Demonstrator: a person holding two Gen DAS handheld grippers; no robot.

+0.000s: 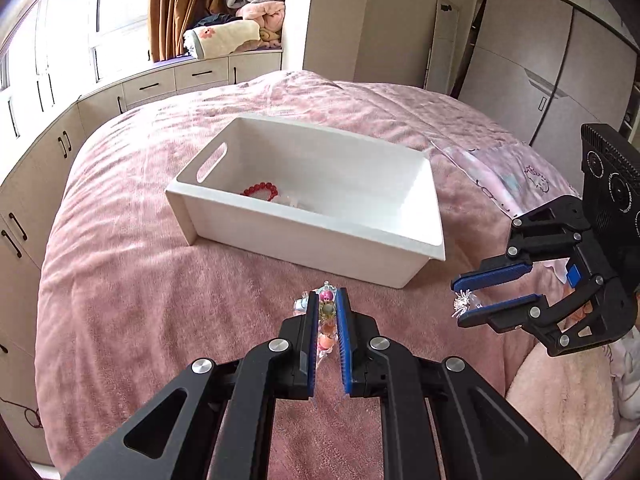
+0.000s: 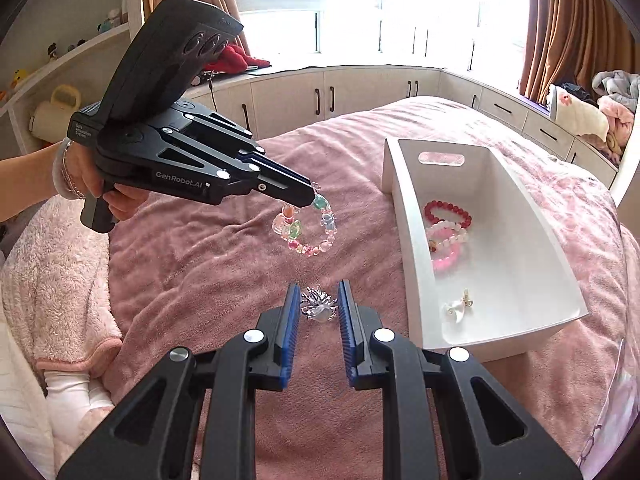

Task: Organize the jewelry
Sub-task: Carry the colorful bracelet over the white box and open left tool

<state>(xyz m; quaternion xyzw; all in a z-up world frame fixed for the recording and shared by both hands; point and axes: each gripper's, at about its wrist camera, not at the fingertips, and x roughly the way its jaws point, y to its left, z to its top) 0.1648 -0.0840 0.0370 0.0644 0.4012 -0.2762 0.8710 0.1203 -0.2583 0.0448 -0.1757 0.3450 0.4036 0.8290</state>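
A white box with handle slots sits on the pink bedspread. Inside lie a red bead bracelet, pale and pink bracelets and a small white ornament. My left gripper is shut on a colourful bead bracelet, which dangles above the bed, left of the box in the right wrist view. My right gripper is shut on a silver spiky brooch, lifted off the bed near the box's front corner.
The pink bedspread covers the bed. A fluffy pink blanket lies at its edge. Low cabinets run under the window, with piled bedding on the sill. A person's hand holds the left gripper. Wardrobes stand beyond.
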